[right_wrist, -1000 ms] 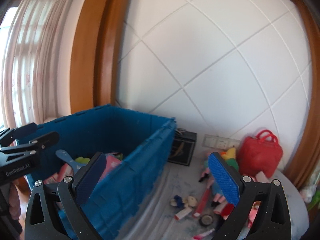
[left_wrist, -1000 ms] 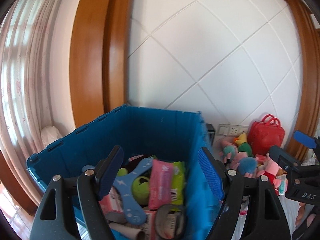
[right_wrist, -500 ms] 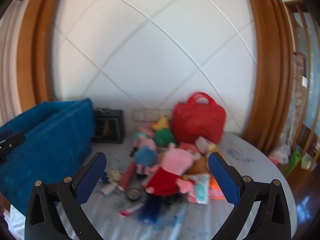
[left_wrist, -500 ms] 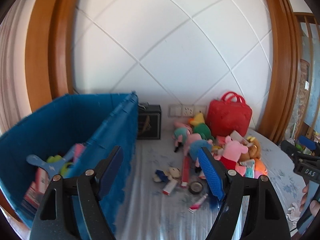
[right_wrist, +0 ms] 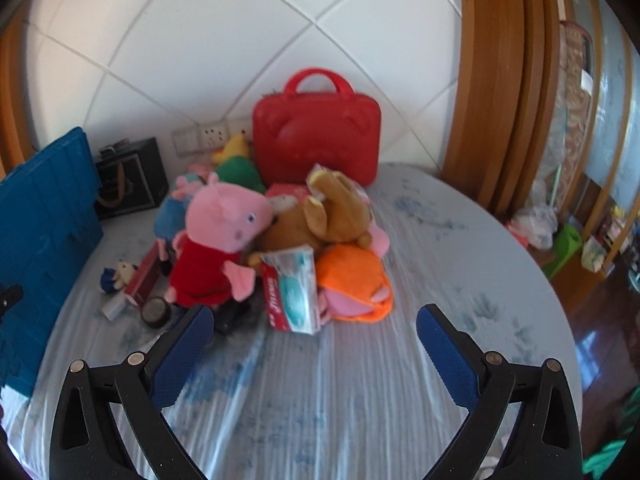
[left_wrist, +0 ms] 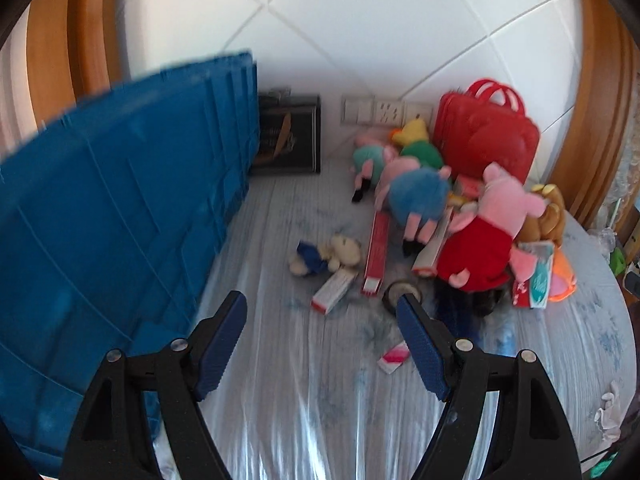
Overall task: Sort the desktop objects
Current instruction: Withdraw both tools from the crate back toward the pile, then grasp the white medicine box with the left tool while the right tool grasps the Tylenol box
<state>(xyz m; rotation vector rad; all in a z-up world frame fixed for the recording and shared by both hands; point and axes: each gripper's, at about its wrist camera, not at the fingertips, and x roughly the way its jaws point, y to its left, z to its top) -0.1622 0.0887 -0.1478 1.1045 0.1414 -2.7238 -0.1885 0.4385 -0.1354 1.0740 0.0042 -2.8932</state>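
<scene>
A heap of plush toys and small boxes lies on the cloth-covered table. A pink pig in a red dress (left_wrist: 486, 236) (right_wrist: 218, 240) sits in front. Around it are a blue plush pig (left_wrist: 416, 196), a brown plush (right_wrist: 320, 216), an orange plush (right_wrist: 352, 280), a tissue pack (right_wrist: 294, 292), a small bear (left_wrist: 324, 256), red-white boxes (left_wrist: 376, 252) and a tape roll (left_wrist: 402, 292). The blue crate (left_wrist: 108, 220) (right_wrist: 40, 216) stands at the left. My left gripper (left_wrist: 320, 320) is open and empty above the cloth before the boxes. My right gripper (right_wrist: 314, 332) is open and empty before the tissue pack.
A red handbag (right_wrist: 316, 136) (left_wrist: 488, 132) stands against the tiled wall behind the heap. A black box (left_wrist: 286, 136) stands beside the crate, with wall sockets (left_wrist: 384, 110) behind. A small pink packet (left_wrist: 394, 356) lies by my left gripper. The table's round edge (right_wrist: 560, 312) curves at the right.
Both grippers have swung right, away from the blue crate, and tipped down toward the heap of toys on the table. Both stay open and empty.
</scene>
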